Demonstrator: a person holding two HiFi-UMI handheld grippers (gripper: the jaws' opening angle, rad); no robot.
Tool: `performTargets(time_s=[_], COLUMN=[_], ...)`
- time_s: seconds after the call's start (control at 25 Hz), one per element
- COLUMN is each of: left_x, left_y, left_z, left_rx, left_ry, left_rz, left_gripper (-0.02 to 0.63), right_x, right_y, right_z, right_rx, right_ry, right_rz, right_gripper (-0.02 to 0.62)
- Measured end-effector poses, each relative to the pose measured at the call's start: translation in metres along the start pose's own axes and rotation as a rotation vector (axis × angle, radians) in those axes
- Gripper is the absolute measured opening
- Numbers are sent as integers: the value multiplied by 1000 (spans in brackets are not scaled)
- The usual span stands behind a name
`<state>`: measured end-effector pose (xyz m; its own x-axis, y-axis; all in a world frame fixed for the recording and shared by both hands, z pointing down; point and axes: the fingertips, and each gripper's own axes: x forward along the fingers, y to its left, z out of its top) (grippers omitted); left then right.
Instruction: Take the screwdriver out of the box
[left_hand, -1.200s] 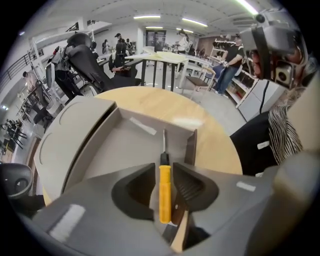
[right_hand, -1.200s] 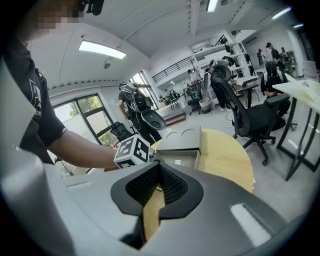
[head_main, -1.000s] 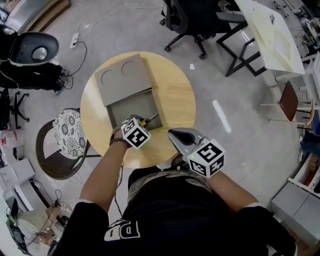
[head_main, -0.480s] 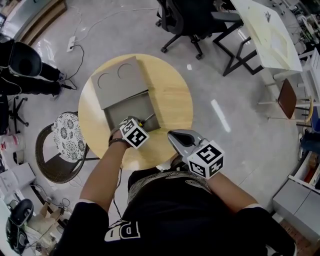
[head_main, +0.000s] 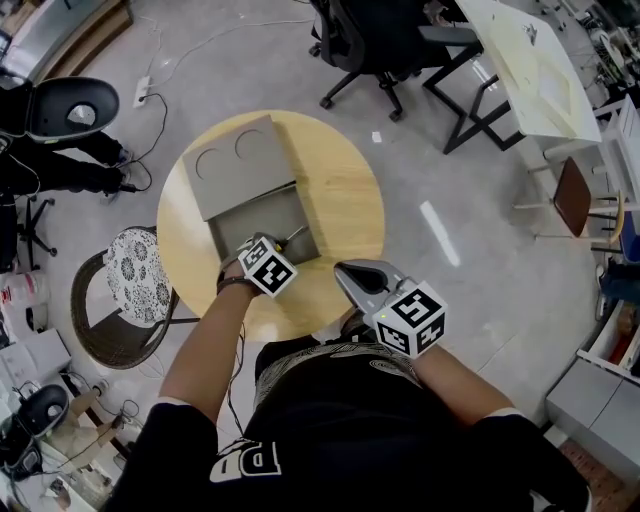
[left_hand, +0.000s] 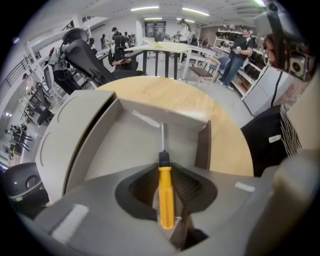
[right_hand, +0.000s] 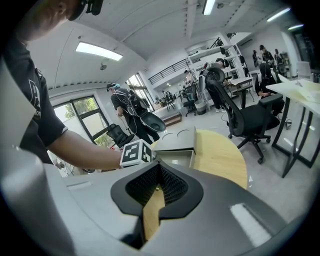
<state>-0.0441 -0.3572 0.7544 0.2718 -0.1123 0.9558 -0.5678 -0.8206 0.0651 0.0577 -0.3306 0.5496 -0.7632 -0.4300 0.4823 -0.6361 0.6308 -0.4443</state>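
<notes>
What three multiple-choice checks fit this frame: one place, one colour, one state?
1. Where is the screwdriver?
A. on the floor
B. inside the box
C. on a chair

2. What colour is its handle?
A. red
B. blue
C. yellow

3. What state is the box's lid in?
A. open
B. shut
C. missing

Key:
1 B: it lies in the box, with its handle between the closing jaws of the left gripper.
2 C: the left gripper view shows a yellow handle.
3 A: the lid is swung back and the inside of the box shows.
</notes>
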Motion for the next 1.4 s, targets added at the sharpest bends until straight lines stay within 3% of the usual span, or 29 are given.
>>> performTargets(time_s=[0.32,0.64,1.16,1.4], left_x=[-25,-77,-152,-190], left_y=[9,26,27,28], left_z=[3,1,2,-9], left_rx=[-29,-94,-177,-256], left_ry=[-49,-155,-375,-485], left_rz=[38,94,142,147], left_gripper=[141,141,140,140], right_x=[-4,-2,-10,-16], right_y=[6,33,64,84], right_z=[5,9,21,29], right_rx=[-10,-39,-91,-113], right_ry=[-25,-55,-104,-154], right_rz=[-16,-15,-37,-31], right_gripper=[0,0,0,0])
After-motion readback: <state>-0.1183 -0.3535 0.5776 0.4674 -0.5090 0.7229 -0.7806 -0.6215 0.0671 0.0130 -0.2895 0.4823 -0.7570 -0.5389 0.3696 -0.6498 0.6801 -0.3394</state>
